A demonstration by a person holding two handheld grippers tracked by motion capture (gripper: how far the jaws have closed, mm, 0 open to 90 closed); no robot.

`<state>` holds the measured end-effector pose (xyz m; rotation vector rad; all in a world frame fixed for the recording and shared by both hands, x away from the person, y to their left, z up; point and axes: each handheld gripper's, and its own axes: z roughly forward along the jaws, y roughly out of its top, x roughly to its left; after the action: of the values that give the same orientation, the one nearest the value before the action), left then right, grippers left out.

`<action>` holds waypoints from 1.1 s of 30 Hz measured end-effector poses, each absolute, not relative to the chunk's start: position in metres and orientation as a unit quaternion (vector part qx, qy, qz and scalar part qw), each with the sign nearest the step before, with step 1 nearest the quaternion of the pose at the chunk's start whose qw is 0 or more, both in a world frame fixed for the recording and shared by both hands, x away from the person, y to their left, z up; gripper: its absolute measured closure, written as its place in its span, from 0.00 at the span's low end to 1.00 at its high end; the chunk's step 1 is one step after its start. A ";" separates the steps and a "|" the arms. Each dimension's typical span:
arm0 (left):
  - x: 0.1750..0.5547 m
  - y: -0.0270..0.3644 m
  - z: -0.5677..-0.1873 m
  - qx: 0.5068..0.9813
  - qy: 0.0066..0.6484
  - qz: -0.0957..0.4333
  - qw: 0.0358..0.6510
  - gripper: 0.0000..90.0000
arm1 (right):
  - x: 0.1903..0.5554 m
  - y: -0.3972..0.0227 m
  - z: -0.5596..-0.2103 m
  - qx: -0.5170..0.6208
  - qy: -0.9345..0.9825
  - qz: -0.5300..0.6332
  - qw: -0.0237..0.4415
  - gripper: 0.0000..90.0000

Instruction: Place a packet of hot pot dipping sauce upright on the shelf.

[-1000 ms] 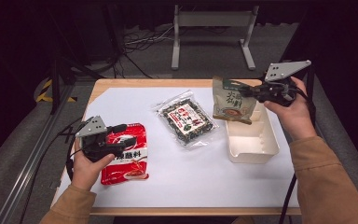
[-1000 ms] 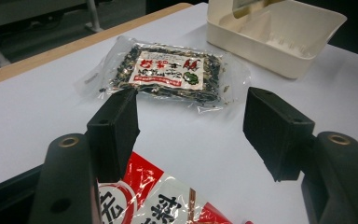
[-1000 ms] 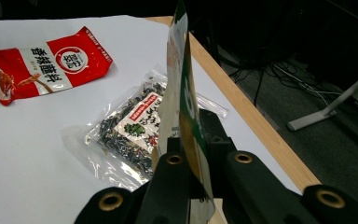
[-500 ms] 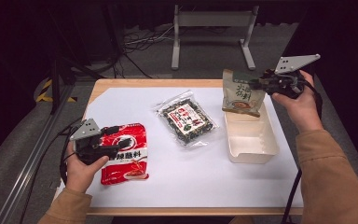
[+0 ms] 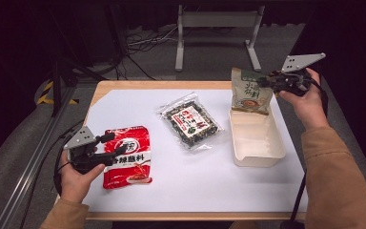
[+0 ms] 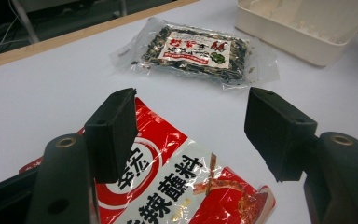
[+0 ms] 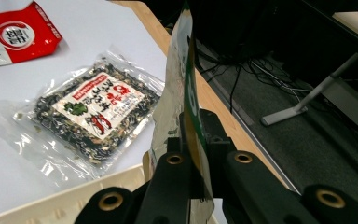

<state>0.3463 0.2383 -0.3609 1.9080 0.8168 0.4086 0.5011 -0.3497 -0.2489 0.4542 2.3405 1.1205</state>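
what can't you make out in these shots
- Tan pouch printing: the right gripper view sees it edge-on, clamped in the right claw.
- Red packet lower part: cut off by the left gripper view's bottom edge, partly behind the open left claw.
- White tray far end: behind the pouch in the high view.

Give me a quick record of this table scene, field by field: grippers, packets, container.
left gripper: open, jaws over the red packet
right gripper: shut on the beige packet, held upright above the far end of the tray
clear packet: flat at mid table, untouched
white tray: on the right side, nothing inside
surface: white sheet on a wooden table
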 end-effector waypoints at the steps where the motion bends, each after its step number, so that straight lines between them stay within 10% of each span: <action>1: 0.346 0.239 -0.361 0.785 0.337 0.170 0.491 0.39 | 0.503 -0.351 -0.250 0.167 0.861 0.409 0.253 1.00; 33: 0.347 0.240 -0.365 0.788 0.339 0.167 0.487 0.39 | 0.526 -0.343 -0.294 0.168 0.877 0.372 0.254 0.99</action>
<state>0.3467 0.2404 -0.3652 1.9162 0.8240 0.4065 0.5260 -0.3431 -0.2943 0.4572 2.3810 1.0113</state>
